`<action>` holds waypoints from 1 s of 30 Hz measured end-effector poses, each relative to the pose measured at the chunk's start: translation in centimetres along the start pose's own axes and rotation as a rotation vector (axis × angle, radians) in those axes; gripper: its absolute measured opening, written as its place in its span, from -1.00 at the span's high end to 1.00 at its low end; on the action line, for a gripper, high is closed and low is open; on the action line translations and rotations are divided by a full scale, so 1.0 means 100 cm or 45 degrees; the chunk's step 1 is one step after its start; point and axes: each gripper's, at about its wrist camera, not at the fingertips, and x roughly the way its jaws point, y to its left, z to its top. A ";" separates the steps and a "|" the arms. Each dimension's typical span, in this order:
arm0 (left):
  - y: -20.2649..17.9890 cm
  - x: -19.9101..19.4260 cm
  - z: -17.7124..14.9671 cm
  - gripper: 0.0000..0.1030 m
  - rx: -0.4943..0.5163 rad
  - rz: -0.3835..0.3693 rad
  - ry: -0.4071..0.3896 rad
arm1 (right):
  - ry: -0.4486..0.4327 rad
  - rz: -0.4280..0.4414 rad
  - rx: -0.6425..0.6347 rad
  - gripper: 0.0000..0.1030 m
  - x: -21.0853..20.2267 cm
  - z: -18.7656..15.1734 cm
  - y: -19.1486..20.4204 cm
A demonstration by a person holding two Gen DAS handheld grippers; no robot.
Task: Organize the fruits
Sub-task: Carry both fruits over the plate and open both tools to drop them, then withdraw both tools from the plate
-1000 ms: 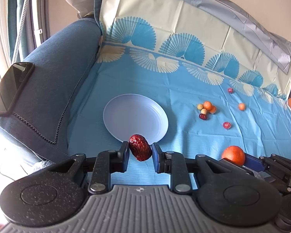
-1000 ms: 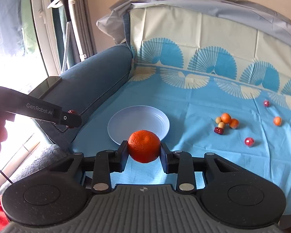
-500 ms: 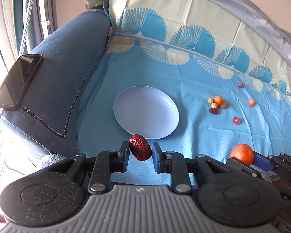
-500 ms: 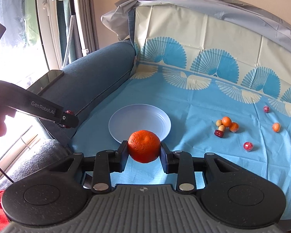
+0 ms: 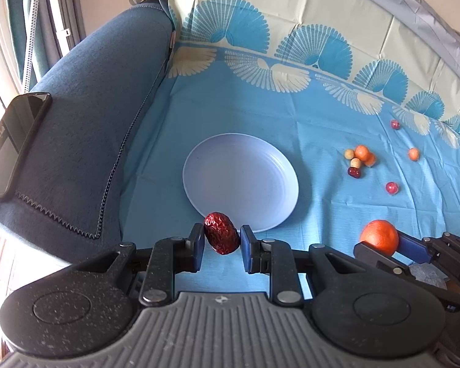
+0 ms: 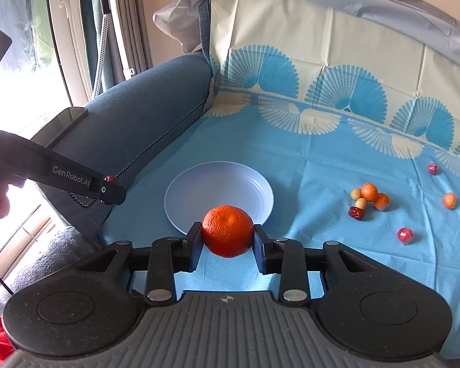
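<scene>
Your left gripper pinches a wrinkled red date between its two pads, held in the air just short of the near rim of the white plate. Your right gripper is clamped on a mandarin across its widest part, also hanging before the plate's near edge. The plate holds nothing yet.

Handling, as judged: the date looks light, leathery and slightly yielding; its creased skin should give the pads good friction, so a gentle squeeze across the short axis suffices. The mandarin is heavier, round, with soft peel over a soft body; grip it at the equator, as now, since a hold nearer either end may let it squirt out.

The loose small fruits lie well apart to the right on the blue cloth. Being round, they will likely roll on release; set them down low inside the plate.
</scene>
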 end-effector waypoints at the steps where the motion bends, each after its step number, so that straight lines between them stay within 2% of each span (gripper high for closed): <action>1: 0.000 0.007 0.004 0.48 0.008 0.004 0.007 | 0.011 0.001 0.000 0.31 0.008 0.002 -0.001; 6: -0.001 0.054 0.027 0.48 0.043 0.014 0.066 | 0.082 -0.003 0.015 0.31 0.059 0.009 -0.010; 11: 0.000 0.116 0.046 0.48 0.025 0.018 0.203 | 0.139 -0.019 -0.006 0.31 0.112 0.016 -0.015; 19: -0.005 0.188 0.055 0.44 0.113 0.075 0.275 | 0.270 -0.002 -0.068 0.29 0.181 0.009 -0.015; 21: -0.004 0.195 0.056 -0.09 0.109 0.081 0.272 | 0.275 -0.008 -0.063 0.24 0.190 0.009 -0.015; 22: -0.003 0.193 0.059 -0.76 0.103 0.074 0.261 | 0.258 -0.022 -0.062 0.14 0.191 0.010 -0.015; 23: -0.001 0.188 0.062 -0.98 0.094 0.073 0.235 | 0.238 -0.043 -0.063 -0.25 0.189 0.012 -0.015; 24: 0.001 0.178 0.064 -0.99 0.081 0.065 0.177 | 0.209 -0.070 -0.059 -0.60 0.184 0.015 -0.015; 25: 0.004 0.167 0.066 -0.99 0.077 0.054 0.133 | 0.177 -0.092 -0.057 -0.71 0.178 0.019 -0.016; 27: 0.007 0.150 0.069 -0.99 0.083 0.064 0.111 | 0.157 -0.087 -0.065 -0.74 0.161 0.023 -0.019; 30: 0.015 0.115 0.054 -0.99 0.074 0.127 0.061 | 0.167 -0.064 -0.023 -0.83 0.130 0.020 -0.022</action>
